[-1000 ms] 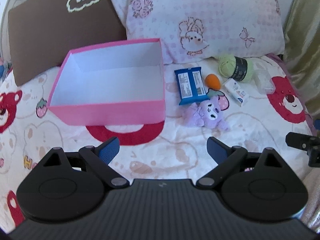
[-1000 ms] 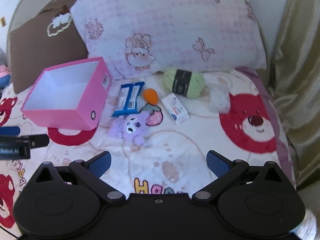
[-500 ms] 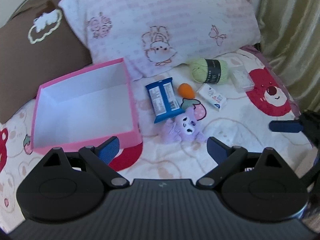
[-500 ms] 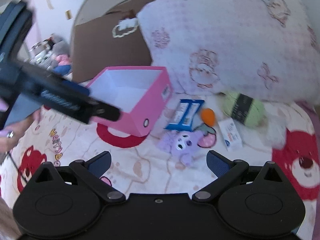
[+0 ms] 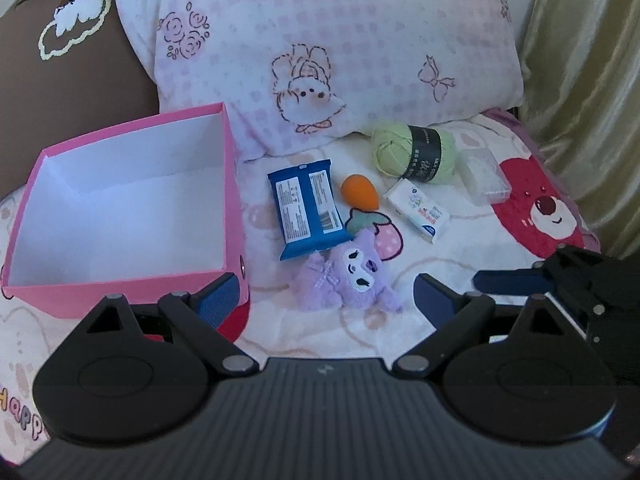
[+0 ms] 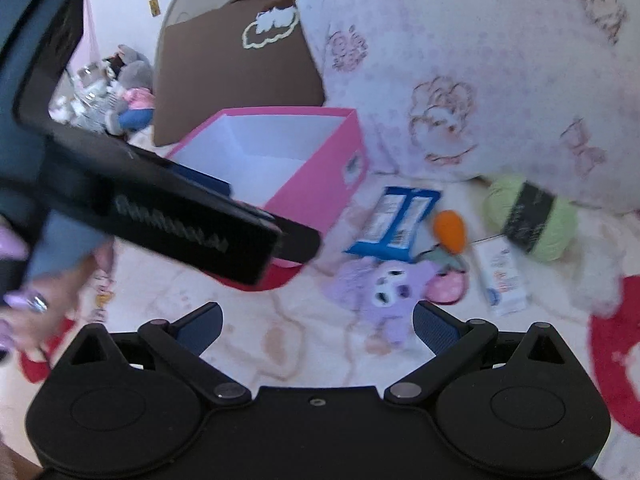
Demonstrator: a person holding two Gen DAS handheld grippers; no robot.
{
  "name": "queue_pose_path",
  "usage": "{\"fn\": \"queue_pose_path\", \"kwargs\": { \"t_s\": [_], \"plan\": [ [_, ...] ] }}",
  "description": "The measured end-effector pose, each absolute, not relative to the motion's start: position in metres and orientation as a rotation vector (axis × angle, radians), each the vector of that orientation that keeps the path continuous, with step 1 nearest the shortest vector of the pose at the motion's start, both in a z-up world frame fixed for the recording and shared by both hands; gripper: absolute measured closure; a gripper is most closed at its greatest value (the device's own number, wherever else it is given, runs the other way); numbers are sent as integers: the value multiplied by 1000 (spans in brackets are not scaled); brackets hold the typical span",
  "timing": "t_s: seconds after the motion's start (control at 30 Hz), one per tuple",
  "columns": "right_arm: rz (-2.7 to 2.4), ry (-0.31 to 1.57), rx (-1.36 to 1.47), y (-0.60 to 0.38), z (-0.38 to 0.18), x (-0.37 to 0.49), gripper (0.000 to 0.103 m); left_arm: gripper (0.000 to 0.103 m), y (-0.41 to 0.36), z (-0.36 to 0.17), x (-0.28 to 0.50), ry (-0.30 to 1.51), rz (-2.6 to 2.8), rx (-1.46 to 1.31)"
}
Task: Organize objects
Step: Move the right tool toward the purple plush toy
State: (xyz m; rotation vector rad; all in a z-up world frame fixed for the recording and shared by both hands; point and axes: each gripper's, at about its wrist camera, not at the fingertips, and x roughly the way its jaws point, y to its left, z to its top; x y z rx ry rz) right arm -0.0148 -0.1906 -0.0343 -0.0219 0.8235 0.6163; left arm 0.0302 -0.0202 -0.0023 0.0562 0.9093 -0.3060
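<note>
An open pink box (image 5: 224, 184) with a white inside sits empty on the bed, also in the right wrist view (image 6: 312, 196). Right of it lie a blue snack packet (image 5: 306, 208), an orange egg-shaped sponge (image 5: 359, 192), a purple plush (image 5: 352, 276), a small white carton (image 5: 418, 212), a green yarn ball (image 5: 414, 152) and a clear plastic case (image 5: 484, 176). My left gripper (image 5: 324, 300) is open and empty just in front of the plush. My right gripper (image 6: 318, 324) is open and empty, near the plush (image 6: 384, 288).
A pink patterned pillow (image 5: 320, 48) and a brown cushion (image 5: 60, 52) stand behind the objects. A gold curtain (image 5: 580, 80) hangs at the right. The left gripper's body (image 6: 120, 200) crosses the right wrist view. Toys (image 6: 128, 96) lie beyond the bed's left side.
Both grippers have moved in towards the objects. The left one has shifted right and closer to the plush. The right one has swung left, so the left gripper now fills its left side.
</note>
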Motion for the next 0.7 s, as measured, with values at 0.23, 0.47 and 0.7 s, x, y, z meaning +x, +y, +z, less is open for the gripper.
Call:
{"fn": "queue_pose_path", "kwargs": {
  "t_s": [0.23,0.47,0.7],
  "plan": [
    [634,899,-23,-190,-56,15,1,8,-19,-21,31,893,-327,44],
    [550,801,-70,-187,-74,6,3,12,-19,-37,40,938,-344,-52],
    [489,712,4,-197,-94,8,7,16,-28,-54,45,909,-340,-17]
  ]
}}
